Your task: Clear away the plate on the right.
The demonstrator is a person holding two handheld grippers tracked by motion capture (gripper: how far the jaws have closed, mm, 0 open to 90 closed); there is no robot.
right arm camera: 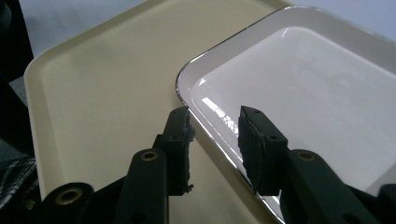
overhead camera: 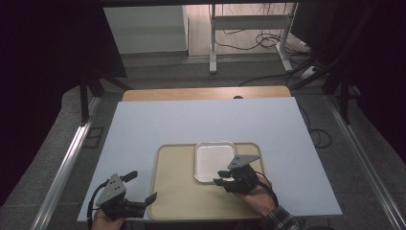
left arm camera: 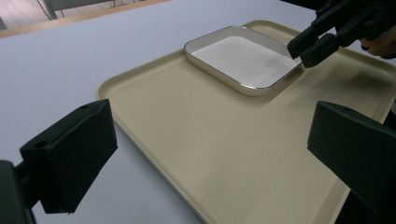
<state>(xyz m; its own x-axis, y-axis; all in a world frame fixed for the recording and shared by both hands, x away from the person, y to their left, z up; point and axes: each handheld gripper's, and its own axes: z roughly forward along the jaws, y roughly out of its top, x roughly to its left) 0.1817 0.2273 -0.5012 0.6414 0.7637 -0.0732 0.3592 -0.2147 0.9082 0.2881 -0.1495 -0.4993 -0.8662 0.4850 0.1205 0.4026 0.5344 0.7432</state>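
Note:
A beige tray [overhead camera: 182,196] lies at the near middle of the white tabletop. An empty white rectangular dish [overhead camera: 213,160] with a thin metallic rim sits in its far right part. My right gripper [overhead camera: 224,176] is at the dish's near edge. In the right gripper view its jaws [right arm camera: 214,116] straddle the dish rim [right arm camera: 205,121], one outside over the tray [right arm camera: 102,84] and one inside over the dish floor, with a gap on both sides. My left gripper [overhead camera: 140,187] rests by the tray's near left corner, jaws wide apart [left arm camera: 212,156] and nothing between them.
A wooden strip [overhead camera: 206,92] shows beyond the tabletop's far edge [overhead camera: 201,103]. Metal rails [overhead camera: 67,158] run along both sides of the table. Desk legs [overhead camera: 213,43] and cables [overhead camera: 268,40] lie on the floor behind.

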